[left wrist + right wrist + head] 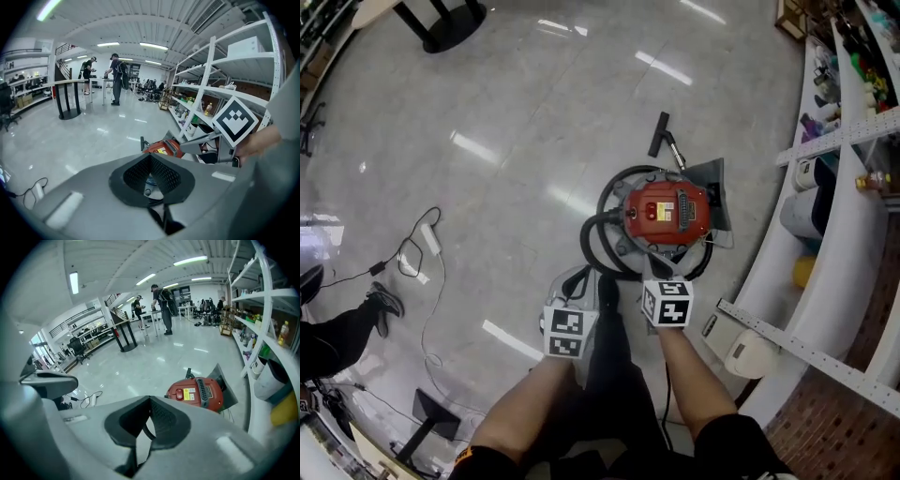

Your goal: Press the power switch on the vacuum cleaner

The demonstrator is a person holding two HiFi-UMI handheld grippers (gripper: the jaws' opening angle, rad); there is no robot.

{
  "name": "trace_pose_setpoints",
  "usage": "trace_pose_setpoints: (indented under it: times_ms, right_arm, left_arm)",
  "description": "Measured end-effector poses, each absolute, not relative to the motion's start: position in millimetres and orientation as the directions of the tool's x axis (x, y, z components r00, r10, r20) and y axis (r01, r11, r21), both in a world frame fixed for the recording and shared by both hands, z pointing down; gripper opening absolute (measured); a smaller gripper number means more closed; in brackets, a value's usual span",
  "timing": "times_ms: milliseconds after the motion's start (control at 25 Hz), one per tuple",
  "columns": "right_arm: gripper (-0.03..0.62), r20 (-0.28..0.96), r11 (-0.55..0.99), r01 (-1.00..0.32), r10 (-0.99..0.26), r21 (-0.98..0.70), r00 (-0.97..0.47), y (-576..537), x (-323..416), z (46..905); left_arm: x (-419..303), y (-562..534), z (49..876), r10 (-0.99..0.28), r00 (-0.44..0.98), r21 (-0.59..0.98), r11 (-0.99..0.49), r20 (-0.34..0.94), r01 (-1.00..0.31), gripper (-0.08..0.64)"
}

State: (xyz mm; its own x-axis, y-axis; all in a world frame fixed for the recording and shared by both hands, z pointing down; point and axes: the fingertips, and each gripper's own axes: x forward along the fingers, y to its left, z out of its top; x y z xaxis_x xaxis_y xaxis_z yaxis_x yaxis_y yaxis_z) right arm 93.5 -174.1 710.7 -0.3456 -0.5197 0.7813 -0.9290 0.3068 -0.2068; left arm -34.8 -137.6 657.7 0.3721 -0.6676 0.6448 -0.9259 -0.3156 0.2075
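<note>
The red vacuum cleaner [667, 211] is seen on the grey floor [516, 112], near its right edge beside white shelving [825, 234], ringed by a black hose [598, 234]. The right gripper [657, 265] is held close to its near side, with the left gripper [579, 281] alongside. Both pairs of jaws are pressed together on nothing.

The red top of the vacuum cleaner [667, 211] lies bare from above, with open floor [516, 112] to its left and beyond. Its black hose [589, 242] loops round the near-left side. White shelving [853, 225] crowds close on the right. A power strip [430, 238] with its cable lies well off left.
</note>
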Motion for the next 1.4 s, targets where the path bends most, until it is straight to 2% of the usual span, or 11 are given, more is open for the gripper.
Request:
trace_pose_setpoints:
  times_ms: [400,880,1400]
  right_arm:
    - [-0.008,0.669,0.388,-0.902,-0.621,-0.190,-0.409,-59,49,594]
    - [-0.008,0.557,0.448,-0.882,-0.699,-0.147,-0.448,91,0,498]
    - [-0.008,0.460,0.529,-0.839,-0.718,-0.127,-0.522,175,16,421]
  left_arm:
    - [-78,-16,576,-0.749,0.372,0.205,-0.311,0.548,-0.928,0.015]
    - [-119,115,493,-0.822,0.391,0.171,-0.352,0.415,-0.920,0.015]
    - [-101,191,424,-0.876,0.357,0.177,-0.315,0.324,-0.932,0.015]
